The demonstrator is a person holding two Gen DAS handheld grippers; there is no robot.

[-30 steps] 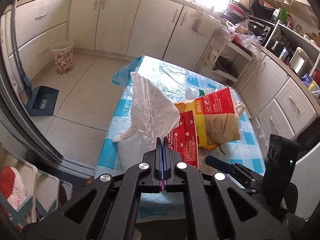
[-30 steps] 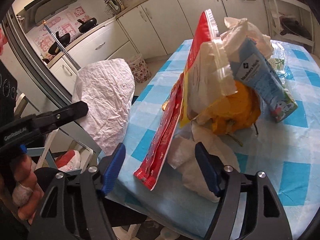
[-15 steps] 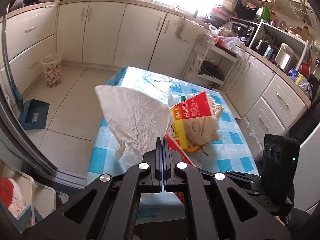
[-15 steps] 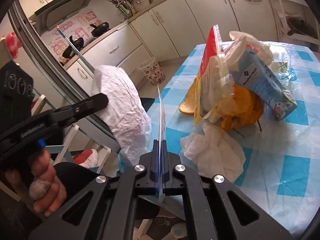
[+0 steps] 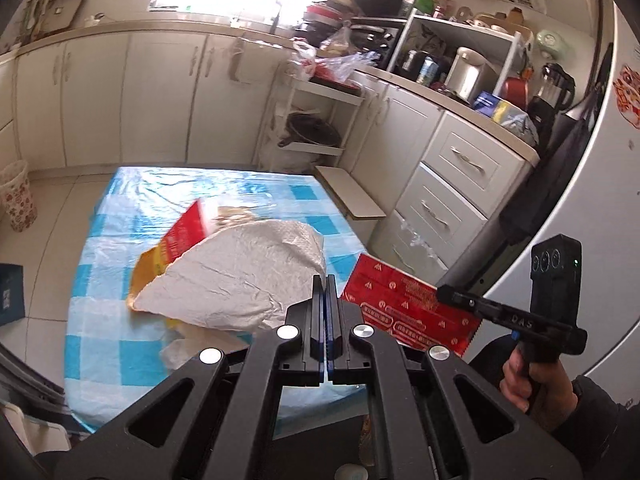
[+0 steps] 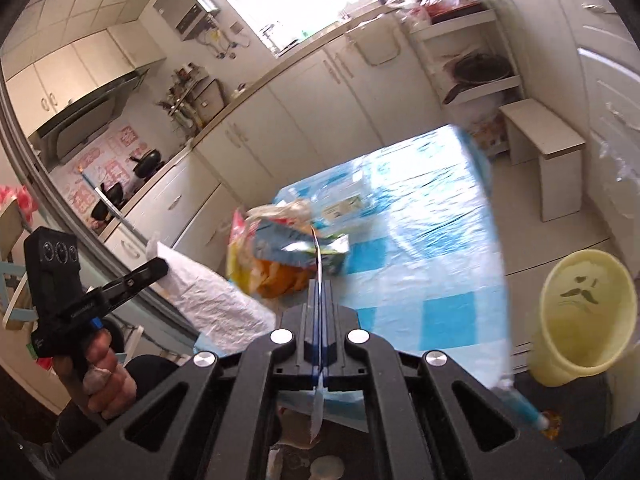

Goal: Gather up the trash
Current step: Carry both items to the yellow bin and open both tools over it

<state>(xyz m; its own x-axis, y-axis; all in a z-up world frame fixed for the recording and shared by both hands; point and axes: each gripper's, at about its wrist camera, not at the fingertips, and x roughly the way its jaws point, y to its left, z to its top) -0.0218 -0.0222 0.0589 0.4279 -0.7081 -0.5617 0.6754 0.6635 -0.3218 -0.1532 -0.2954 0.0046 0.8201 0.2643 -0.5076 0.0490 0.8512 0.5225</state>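
My left gripper [image 5: 325, 280] is shut on a crumpled white paper towel [image 5: 240, 280] and holds it in the air over the near part of the table; it also shows in the right wrist view [image 6: 212, 296]. My right gripper [image 6: 319, 276] is shut on a flat red wrapper, seen edge-on there and as a red sheet in the left wrist view [image 5: 404, 308]. On the blue checked table [image 5: 120, 344] lies a pile of trash: a red and yellow bag [image 5: 176, 240], a blue carton [image 6: 296, 244] and orange peel [image 6: 280, 280].
A yellow bin [image 6: 580, 312] stands on the floor right of the table. A patterned waste basket [image 5: 16, 196] stands far left. White cabinets and drawers [image 5: 452, 184] line the walls. A low stool [image 6: 540, 148] is beyond the table.
Both grippers have lifted up and back from the table with their loads. The right gripper, open a second ago, closed on the red wrapper and swung right, so the yellow bin came into view.
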